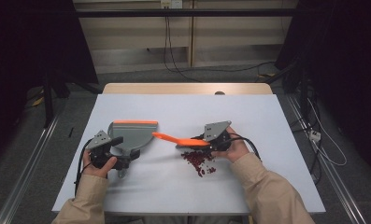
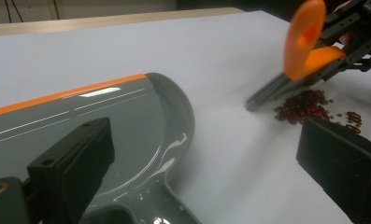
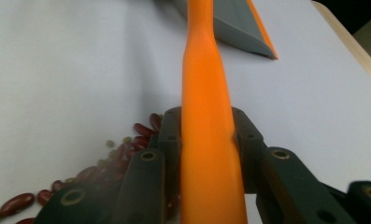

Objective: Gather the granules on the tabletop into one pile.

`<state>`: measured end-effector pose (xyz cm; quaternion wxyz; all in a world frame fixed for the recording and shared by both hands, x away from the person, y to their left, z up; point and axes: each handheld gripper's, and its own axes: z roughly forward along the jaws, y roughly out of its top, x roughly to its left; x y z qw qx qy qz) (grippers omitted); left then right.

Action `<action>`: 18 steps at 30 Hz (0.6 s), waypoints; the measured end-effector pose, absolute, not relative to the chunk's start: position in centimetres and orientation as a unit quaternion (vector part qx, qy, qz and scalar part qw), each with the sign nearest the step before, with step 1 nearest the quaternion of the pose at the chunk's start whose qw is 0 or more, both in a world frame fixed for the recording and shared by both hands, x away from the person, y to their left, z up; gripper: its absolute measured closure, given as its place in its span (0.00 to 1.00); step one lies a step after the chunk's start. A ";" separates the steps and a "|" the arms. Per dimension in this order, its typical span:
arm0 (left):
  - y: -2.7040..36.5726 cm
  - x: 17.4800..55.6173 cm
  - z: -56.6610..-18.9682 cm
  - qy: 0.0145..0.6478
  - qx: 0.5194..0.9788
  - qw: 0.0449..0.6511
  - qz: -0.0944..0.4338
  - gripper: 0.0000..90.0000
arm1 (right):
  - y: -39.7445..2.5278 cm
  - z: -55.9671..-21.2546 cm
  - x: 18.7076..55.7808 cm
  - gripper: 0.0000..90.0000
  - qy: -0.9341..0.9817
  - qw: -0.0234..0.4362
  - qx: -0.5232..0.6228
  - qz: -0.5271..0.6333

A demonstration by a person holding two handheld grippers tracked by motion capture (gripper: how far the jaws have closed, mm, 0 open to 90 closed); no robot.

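Note:
A grey dustpan (image 1: 134,133) with an orange front lip lies flat on the white table, left of centre. My left gripper (image 1: 124,151) stands open around the pan's handle end; in the left gripper view the pan (image 2: 127,126) and its handle lie between the wide-apart jaws of the gripper (image 2: 206,140). My right gripper (image 1: 201,140) is shut on the orange handle of a small brush (image 1: 178,138). The brush (image 3: 206,116) runs straight out between the jaws toward the pan (image 3: 234,23). Its grey bristles (image 2: 272,91) touch the table beside a pile of red beans (image 1: 199,161).
The beans (image 3: 117,158) are scattered just below and left of the right gripper, with a few strays toward the table's near side. A wooden strip (image 1: 188,88) borders the far edge. Bare white table (image 1: 174,186) lies between the pan and the beans.

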<state>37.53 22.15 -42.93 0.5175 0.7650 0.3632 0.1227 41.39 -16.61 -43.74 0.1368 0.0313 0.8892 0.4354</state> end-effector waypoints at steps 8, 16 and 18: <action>22.1 37.5 -42.9 0.362 0.765 0.518 0.123 0.04 | -16.3 -43.1 40.5 0.79 0.886 0.131 0.028 0.443; 22.2 37.5 -42.9 0.364 0.764 0.519 0.124 0.04 | -17.4 -41.5 40.9 0.79 0.854 0.102 0.106 0.498; 22.1 37.5 -42.9 0.363 0.764 0.519 0.123 0.04 | -17.7 -41.3 40.8 0.79 0.848 0.097 0.115 0.508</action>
